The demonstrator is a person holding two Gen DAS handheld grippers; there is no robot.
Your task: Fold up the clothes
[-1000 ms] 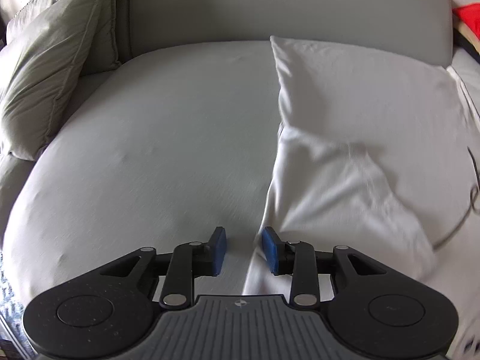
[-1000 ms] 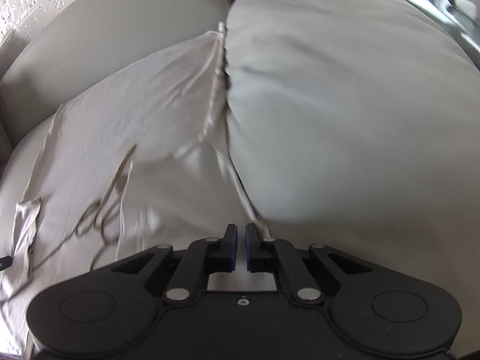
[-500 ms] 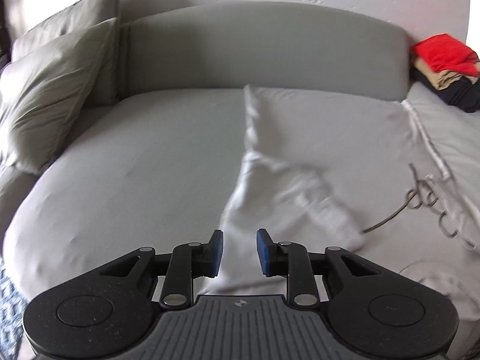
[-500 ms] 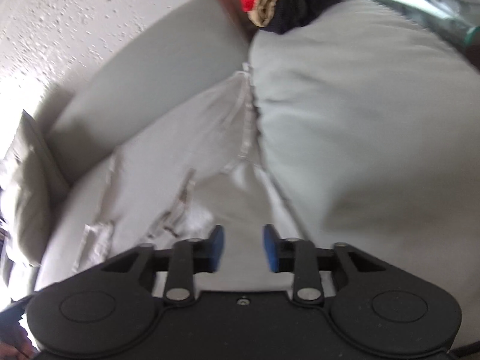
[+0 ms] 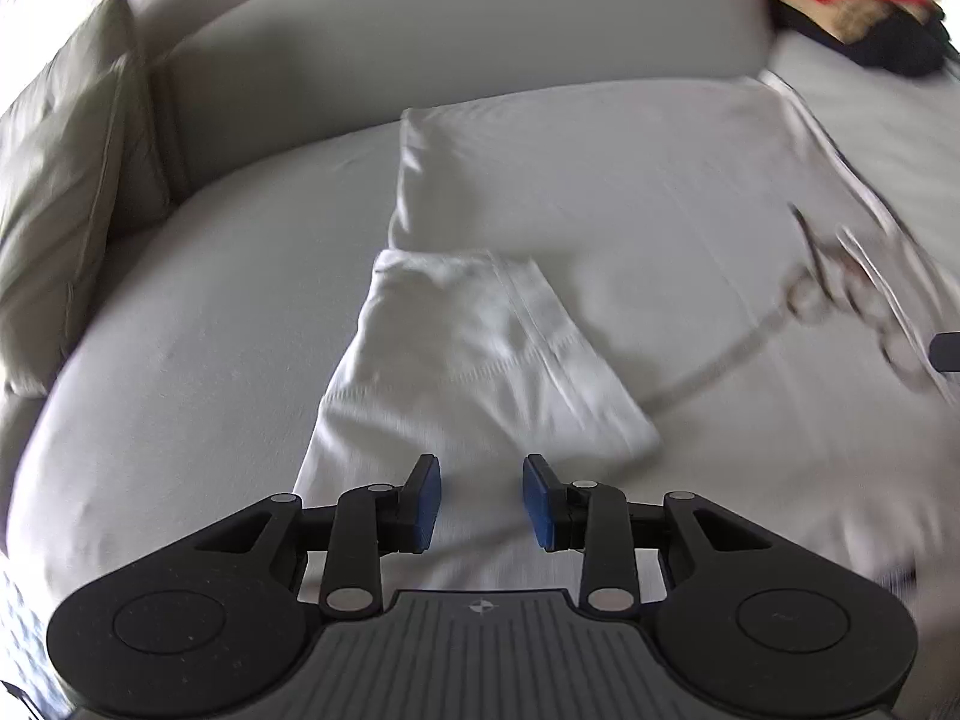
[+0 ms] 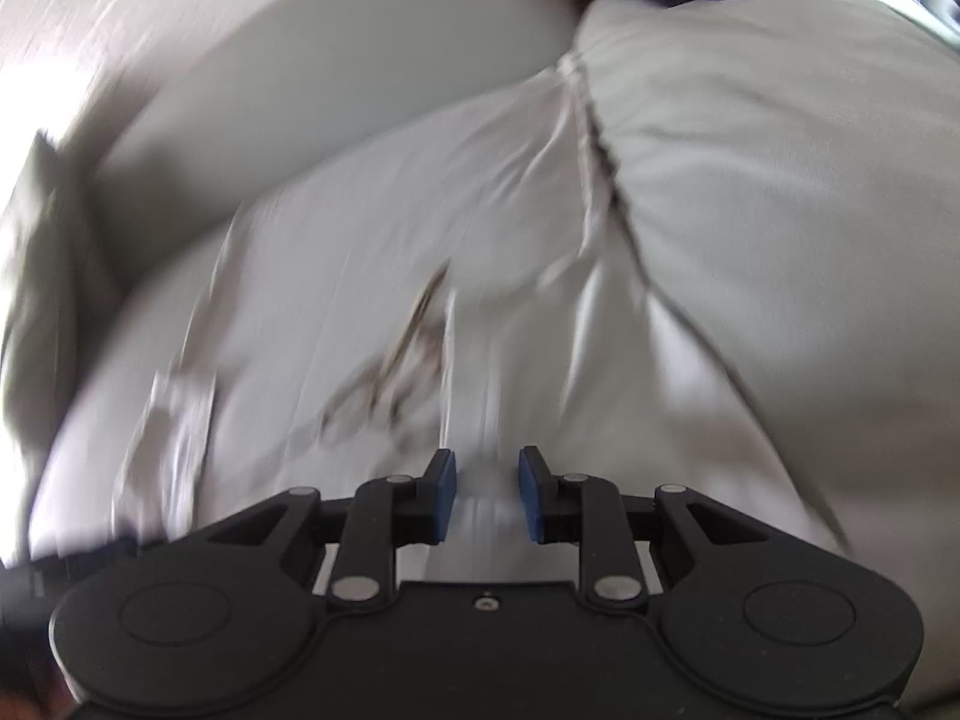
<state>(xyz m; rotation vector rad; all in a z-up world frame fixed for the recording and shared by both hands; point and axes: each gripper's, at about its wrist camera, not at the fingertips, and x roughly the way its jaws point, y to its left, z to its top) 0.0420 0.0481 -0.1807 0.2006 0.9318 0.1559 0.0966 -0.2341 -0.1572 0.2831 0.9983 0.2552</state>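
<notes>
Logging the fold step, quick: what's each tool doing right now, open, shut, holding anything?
Left tool: open, holding nothing, above the white garment.
Right tool: open, holding nothing, jaws just opened.

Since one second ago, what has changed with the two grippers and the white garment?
The right gripper, shut before, has just been opening, with nothing pinched between its pads. The left gripper also opened again. The white garment now lies with a flap folded over. The sofa and cushions stayed.
</notes>
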